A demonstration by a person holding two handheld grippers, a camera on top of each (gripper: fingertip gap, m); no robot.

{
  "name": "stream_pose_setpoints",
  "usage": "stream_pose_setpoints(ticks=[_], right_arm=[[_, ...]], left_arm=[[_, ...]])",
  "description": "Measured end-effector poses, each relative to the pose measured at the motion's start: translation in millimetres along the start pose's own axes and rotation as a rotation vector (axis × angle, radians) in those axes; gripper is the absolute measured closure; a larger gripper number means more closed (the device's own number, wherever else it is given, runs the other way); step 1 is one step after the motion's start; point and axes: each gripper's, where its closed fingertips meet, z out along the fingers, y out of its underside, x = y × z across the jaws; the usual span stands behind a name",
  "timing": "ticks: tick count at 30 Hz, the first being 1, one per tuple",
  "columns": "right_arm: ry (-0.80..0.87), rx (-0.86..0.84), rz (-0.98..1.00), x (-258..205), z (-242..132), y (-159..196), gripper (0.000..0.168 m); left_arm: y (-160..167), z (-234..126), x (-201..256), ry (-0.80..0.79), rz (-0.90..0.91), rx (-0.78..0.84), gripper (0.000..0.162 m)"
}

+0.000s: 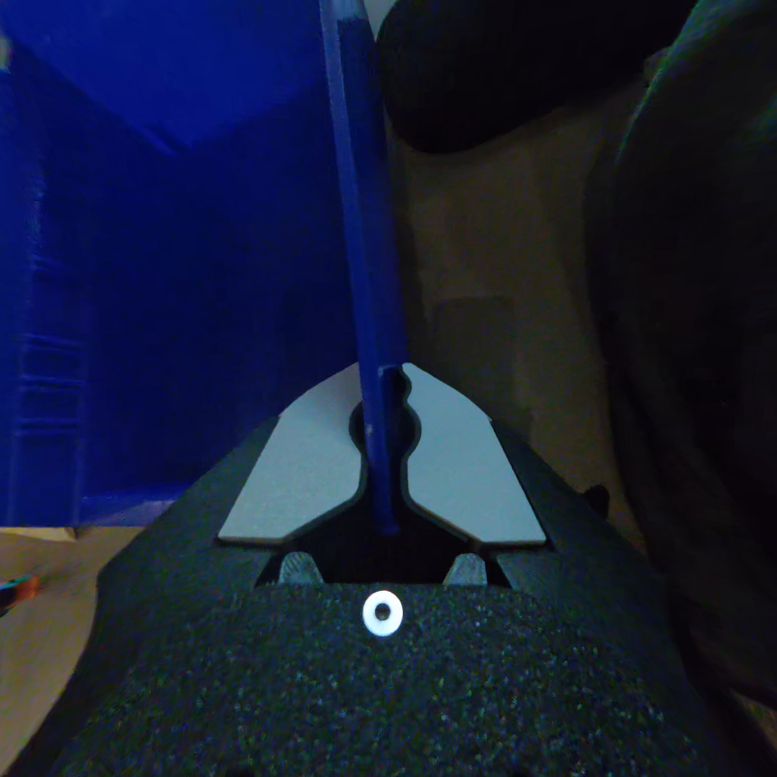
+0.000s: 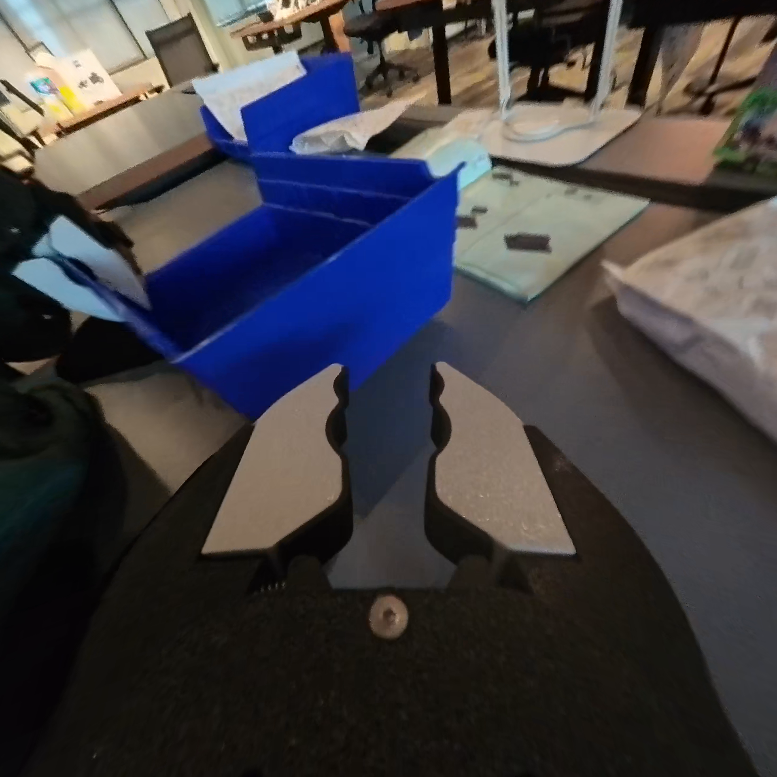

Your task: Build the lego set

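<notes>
Lego parts themselves cannot be made out in the left wrist view, which is dark and close: the left claw [image 1: 384,378] is clenched on the thin upright wall of a blue bin [image 1: 168,252], the wall's edge running up between the two grey pads [image 1: 302,471]. The bin's inside fills the left of the picture; a dark, unclear shape sits at the right, and a strip of pale tabletop [image 1: 38,630] shows at the lower left. In the right wrist view, the right claw [image 2: 389,372] is released, its pads [image 2: 286,475] apart with only grey tabletop [image 2: 546,399] between them, and it holds nothing. Just ahead stands the blue bin [image 2: 319,319], open-topped, its near corner close to the left pad. At the bin's left end the left claw [image 2: 90,273] grips the wall. Behind it stands a second blue bin [image 2: 294,109] with pale bags in it. To the right of the bins lies an open instruction booklet [image 2: 538,227] flat on the tabletop, with small dark pieces [image 2: 527,241] on its pages, likely Lego though too blurred to be sure. A large pale bag [image 2: 706,302] lies at the right edge, well apart from the bin.
</notes>
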Motion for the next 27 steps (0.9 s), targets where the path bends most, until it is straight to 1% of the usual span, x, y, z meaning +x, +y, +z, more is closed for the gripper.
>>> stream_pose_setpoints(ticks=[3,6,8,10,14,17,21,24,26,27], right_arm=[[0.008,-0.066,-0.005,-5.6,-3.3,23.8,0.132],[0.019,-0.109,-0.015,-8.4,-4.8,38.4,0.132],[0.017,-0.105,-0.013,-9.9,-4.4,37.9,0.131],[0.018,-0.098,-0.018,-10.3,-3.4,35.4,0.132],[0.006,-0.086,-0.026,-13.4,2.5,32.7,0.131],[-0.008,-0.086,-0.03,-15.3,8.4,33.1,0.132],[-0.032,-0.083,-0.032,-15.9,14.0,28.1,0.132],[-0.048,-0.066,-0.026,-14.4,13.4,18.1,0.131],[-0.035,-0.065,-0.048,-8.7,11.2,10.0,0.132],[-0.017,-0.071,-0.066,-2.1,11.8,7.8,0.132]], left_arm=[[-1.7,0.9,-2.6,0.016,0.011,0.026,0.152],[-0.2,3.5,-8.6,0.016,0.057,0.0,0.151],[0.0,6.6,-15.2,0.009,0.098,-0.023,0.151],[2.6,11.5,-20.3,0.035,0.106,-0.033,0.152],[14.4,23.2,-29.2,0.07,0.095,0.021,0.151],[14.4,21.6,-37.7,0.049,0.033,0.081,0.142],[0.9,1.3,-46.0,0.011,-0.058,0.202,0.135],[-11.5,-26.5,-48.8,0.024,-0.145,0.325,0.131],[-15.5,-49.5,-59.7,0.022,-0.255,0.436,0.133],[-11.6,-58.4,-73.2,-0.014,-0.327,0.467,0.137]])
